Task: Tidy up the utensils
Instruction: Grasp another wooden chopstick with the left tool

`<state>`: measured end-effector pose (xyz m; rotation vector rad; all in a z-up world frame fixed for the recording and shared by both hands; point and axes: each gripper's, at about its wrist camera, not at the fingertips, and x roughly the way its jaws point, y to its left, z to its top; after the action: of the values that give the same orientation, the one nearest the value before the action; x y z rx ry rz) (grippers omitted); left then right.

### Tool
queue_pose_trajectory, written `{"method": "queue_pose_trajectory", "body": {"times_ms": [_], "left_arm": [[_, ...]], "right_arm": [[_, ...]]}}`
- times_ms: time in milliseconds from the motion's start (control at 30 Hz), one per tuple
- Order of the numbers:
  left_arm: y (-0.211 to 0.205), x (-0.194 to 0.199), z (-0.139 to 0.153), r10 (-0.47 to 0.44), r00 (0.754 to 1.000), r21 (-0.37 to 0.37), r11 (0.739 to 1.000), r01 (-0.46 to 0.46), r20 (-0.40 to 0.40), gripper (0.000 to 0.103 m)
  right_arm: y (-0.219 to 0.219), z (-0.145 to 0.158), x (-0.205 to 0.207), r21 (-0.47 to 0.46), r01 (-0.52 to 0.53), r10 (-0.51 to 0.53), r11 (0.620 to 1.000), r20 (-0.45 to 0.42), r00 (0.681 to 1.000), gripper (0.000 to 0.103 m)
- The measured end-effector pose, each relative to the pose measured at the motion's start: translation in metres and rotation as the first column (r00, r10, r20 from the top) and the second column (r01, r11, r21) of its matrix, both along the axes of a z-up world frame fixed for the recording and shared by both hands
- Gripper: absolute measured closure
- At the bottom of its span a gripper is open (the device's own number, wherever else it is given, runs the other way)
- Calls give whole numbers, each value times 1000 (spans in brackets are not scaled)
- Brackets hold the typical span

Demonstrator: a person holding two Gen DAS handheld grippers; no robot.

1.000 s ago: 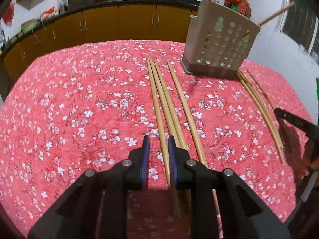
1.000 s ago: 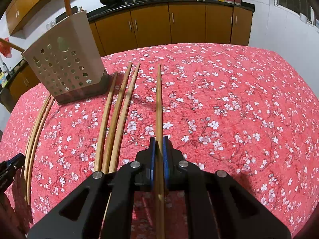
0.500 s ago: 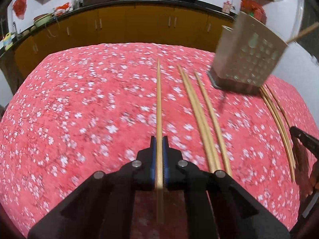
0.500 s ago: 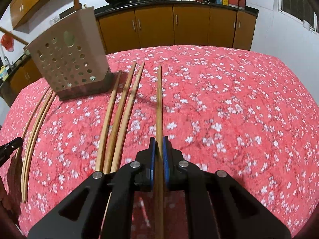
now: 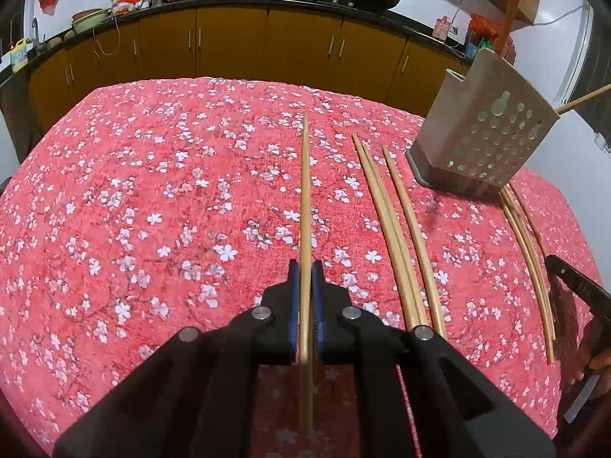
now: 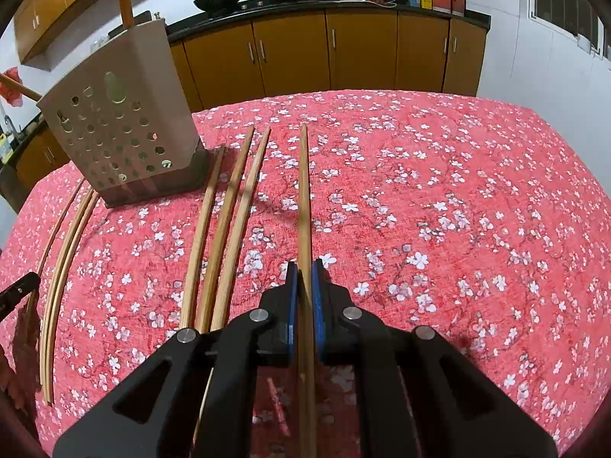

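In the left wrist view my left gripper (image 5: 305,267) is shut on a long wooden chopstick (image 5: 304,191) that runs straight ahead over the red flowered cloth (image 5: 152,229). To its right lie three more chopsticks (image 5: 397,236), then the beige perforated utensil holder (image 5: 485,141). In the right wrist view my right gripper (image 6: 304,269) is shut on another chopstick (image 6: 303,191). Three chopsticks (image 6: 225,229) lie to its left, and the holder (image 6: 122,129) stands beyond them with sticks poking out of it.
Thin pale sticks (image 5: 530,252) lie past the holder, also seen as thin sticks (image 6: 61,267) at the far left. A black gripper arm (image 5: 576,286) and a hand show at the right edge. Brown kitchen cabinets (image 6: 362,53) stand behind the table.
My left gripper went from open beside the group of chopsticks to shut on one, and its view swung so the holder now sits further right. The right gripper kept its grip and barely moved.
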<state>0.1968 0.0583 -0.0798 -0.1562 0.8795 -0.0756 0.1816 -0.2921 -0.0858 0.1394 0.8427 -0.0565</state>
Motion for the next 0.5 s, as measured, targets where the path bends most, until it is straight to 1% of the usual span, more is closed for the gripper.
{"method": "queue_pose_trajectory", "body": {"times_ms": [400,500], "left_arm": [[-1,-1,1,1,1000,4,1000,-1,-1,94],[-4,-4,0,-13,1000,32,999,13,-3,94]], "right_arm": [[1,0,-3,-1,-7,7,1000,0,1000,94],[5,0,-13,-20,-22,22,1000,-3,1000,94]]}}
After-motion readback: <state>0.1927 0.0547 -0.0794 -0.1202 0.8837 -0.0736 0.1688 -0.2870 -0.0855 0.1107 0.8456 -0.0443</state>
